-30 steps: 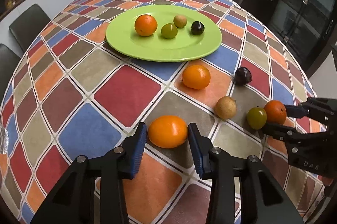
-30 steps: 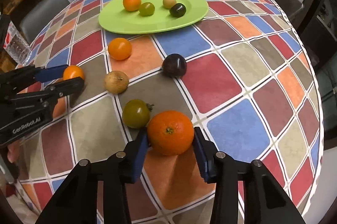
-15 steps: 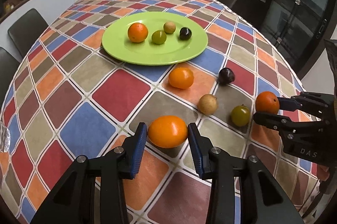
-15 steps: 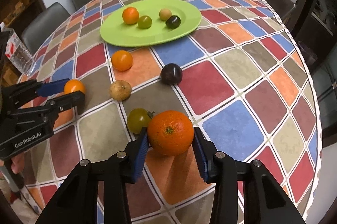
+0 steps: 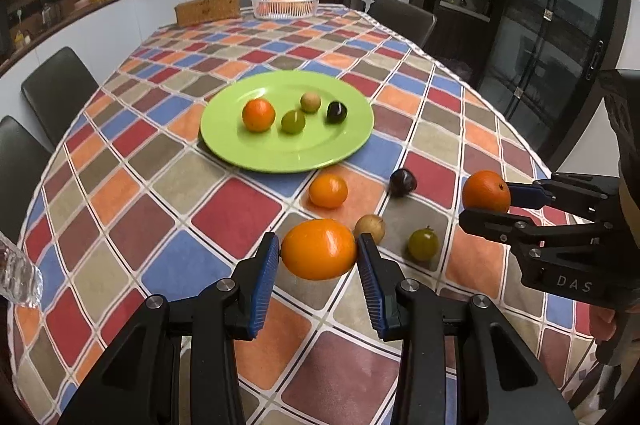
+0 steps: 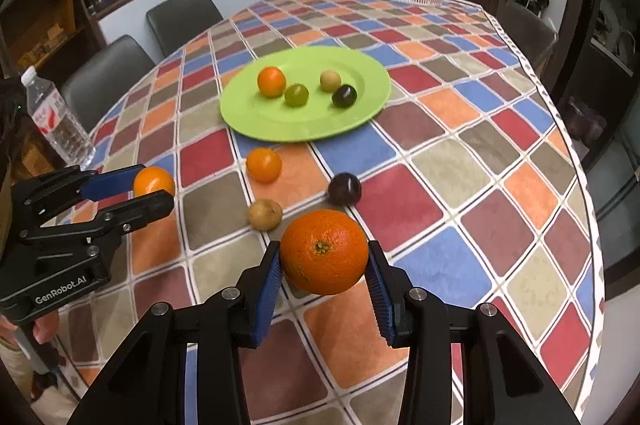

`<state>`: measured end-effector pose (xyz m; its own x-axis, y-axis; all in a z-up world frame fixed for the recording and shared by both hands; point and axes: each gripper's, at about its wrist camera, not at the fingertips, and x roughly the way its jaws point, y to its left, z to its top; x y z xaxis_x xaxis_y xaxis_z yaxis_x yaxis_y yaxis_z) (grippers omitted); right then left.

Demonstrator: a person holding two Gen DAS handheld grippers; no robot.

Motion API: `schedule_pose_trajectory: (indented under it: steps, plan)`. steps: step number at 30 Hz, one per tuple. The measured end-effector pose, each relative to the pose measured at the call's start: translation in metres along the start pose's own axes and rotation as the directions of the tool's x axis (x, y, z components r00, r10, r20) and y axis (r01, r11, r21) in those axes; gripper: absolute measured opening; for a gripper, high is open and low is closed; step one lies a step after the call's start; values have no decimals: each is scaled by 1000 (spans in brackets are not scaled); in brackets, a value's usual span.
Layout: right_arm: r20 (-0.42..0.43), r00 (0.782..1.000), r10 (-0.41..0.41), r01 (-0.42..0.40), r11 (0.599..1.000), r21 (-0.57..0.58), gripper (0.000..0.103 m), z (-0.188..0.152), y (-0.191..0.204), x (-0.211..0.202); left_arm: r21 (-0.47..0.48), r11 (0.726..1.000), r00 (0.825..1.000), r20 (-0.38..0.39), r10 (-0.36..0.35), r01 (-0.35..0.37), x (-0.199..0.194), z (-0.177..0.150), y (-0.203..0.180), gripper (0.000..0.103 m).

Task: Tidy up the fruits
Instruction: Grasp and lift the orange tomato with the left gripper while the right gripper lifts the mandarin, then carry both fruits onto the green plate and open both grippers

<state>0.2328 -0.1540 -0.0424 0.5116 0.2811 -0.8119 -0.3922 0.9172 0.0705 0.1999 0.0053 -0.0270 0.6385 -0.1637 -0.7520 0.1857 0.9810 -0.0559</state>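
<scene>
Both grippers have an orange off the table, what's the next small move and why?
Probably carry both forward toward the green plate. The left gripper and right gripper each clamp an orange, and the plate already holds four fruits with bare room at its near side.

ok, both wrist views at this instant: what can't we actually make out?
- White basket at the table's far end: contents too small and masked by its mesh, both views.
- Green fruit on the cloth: seen from the left wrist; from the right wrist it is hidden behind the held orange.
- Water bottle: cut off by the left-wrist edge; label unreadable from the right wrist.
</scene>
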Motion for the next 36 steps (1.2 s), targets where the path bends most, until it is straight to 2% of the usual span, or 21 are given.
schedule_pose_trajectory:
  steps: [18, 36]
  plan:
    - [136, 990, 44, -46, 999, 10, 42, 40, 6, -23, 10, 1000, 994, 110, 3, -4, -19, 31, 6, 39]
    - [135, 987, 89, -86, 996, -27, 42, 89, 13, 8, -1, 1000, 987, 159, 4, -4, 2, 65, 36, 39]
